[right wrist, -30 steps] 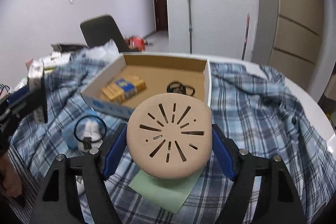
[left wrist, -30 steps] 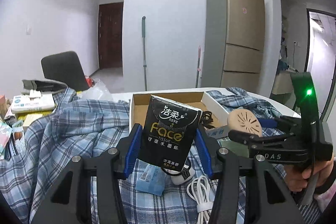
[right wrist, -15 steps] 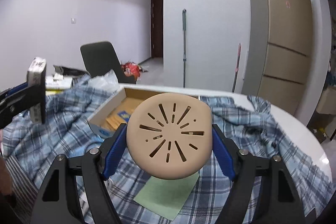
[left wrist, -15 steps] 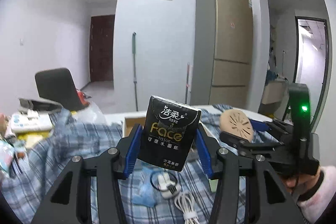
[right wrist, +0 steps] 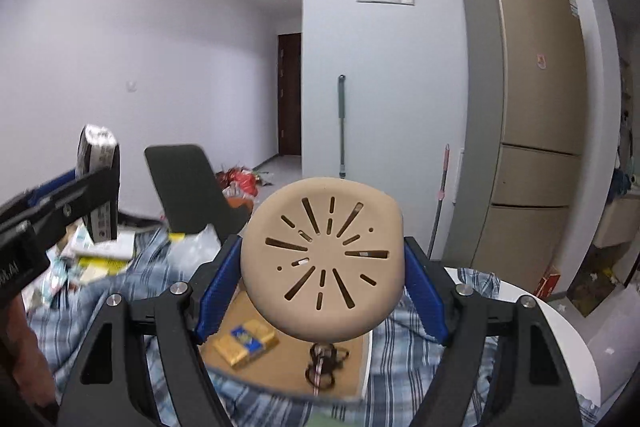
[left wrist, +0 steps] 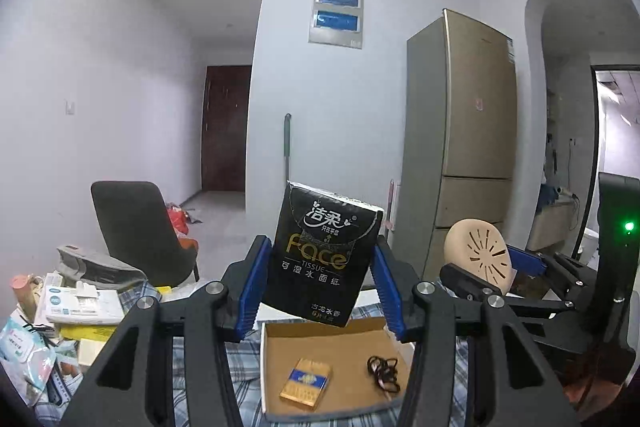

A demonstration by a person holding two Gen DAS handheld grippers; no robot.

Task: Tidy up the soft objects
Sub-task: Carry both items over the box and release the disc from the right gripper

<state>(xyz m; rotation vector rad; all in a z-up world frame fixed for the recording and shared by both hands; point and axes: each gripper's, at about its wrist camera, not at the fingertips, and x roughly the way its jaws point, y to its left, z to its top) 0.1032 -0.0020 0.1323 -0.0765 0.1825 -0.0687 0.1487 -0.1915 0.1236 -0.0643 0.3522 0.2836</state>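
My left gripper [left wrist: 320, 287] is shut on a black tissue pack [left wrist: 322, 253] and holds it upright in the air above the open cardboard box [left wrist: 332, 379]. My right gripper [right wrist: 322, 291] is shut on a round beige slotted pad [right wrist: 322, 267], also above the box [right wrist: 280, 359]. In the left wrist view the pad [left wrist: 478, 255] and right gripper sit to the right. In the right wrist view the tissue pack [right wrist: 98, 183] shows edge-on at the left.
The box holds a yellow-blue packet [left wrist: 306, 383] and a black hair tie [left wrist: 382, 375]. A plaid cloth [right wrist: 100, 315] covers the white table [right wrist: 568, 347]. Clutter of packets [left wrist: 60, 311] lies at the left. A dark chair [left wrist: 136, 227] and a fridge [left wrist: 460, 147] stand behind.
Both grippers have risen and moved forward over the box with their objects still held. The table items below have dropped lower in view.
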